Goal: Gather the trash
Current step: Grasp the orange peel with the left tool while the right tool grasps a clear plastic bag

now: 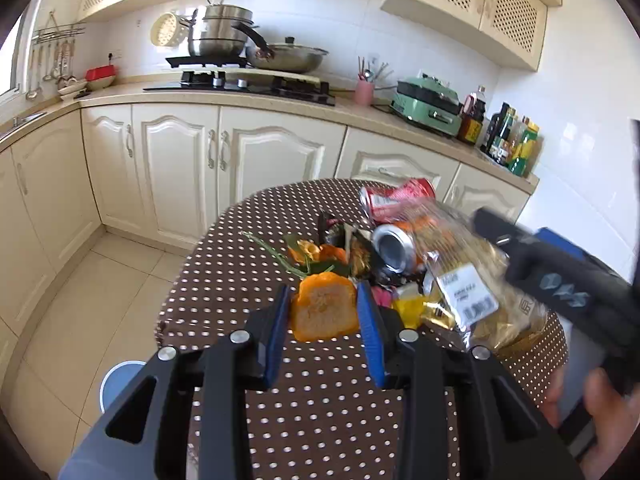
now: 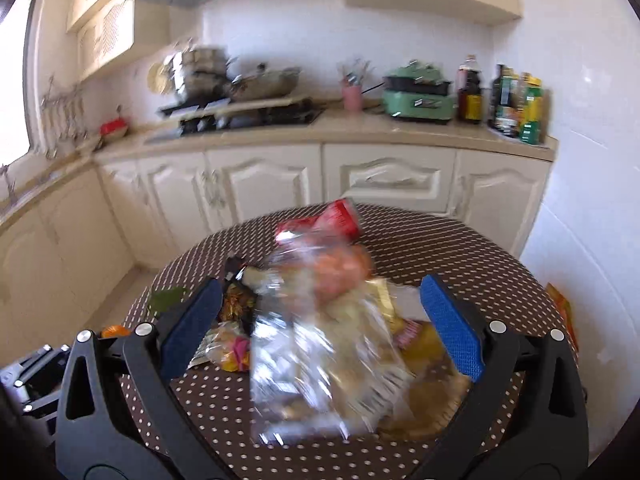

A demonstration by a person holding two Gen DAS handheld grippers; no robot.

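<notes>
A pile of trash lies on the round brown polka-dot table (image 1: 320, 408): a red can (image 1: 396, 196), a crushed silver can (image 1: 396, 248), orange peels (image 1: 320, 254) and a clear plastic bag (image 1: 464, 284). My left gripper (image 1: 324, 300) has its blue pads on both sides of a large piece of orange peel (image 1: 324, 312) and looks shut on it. My right gripper (image 2: 320, 312) is open wide around the blurred plastic bag (image 2: 320, 360); its body shows in the left wrist view (image 1: 568, 280).
A blue bin (image 1: 120, 384) stands on the tiled floor left of the table. Cream cabinets (image 1: 180, 168) and a counter with a stove (image 1: 240, 84), pots, a green appliance (image 1: 428, 108) and bottles (image 1: 512, 140) run behind.
</notes>
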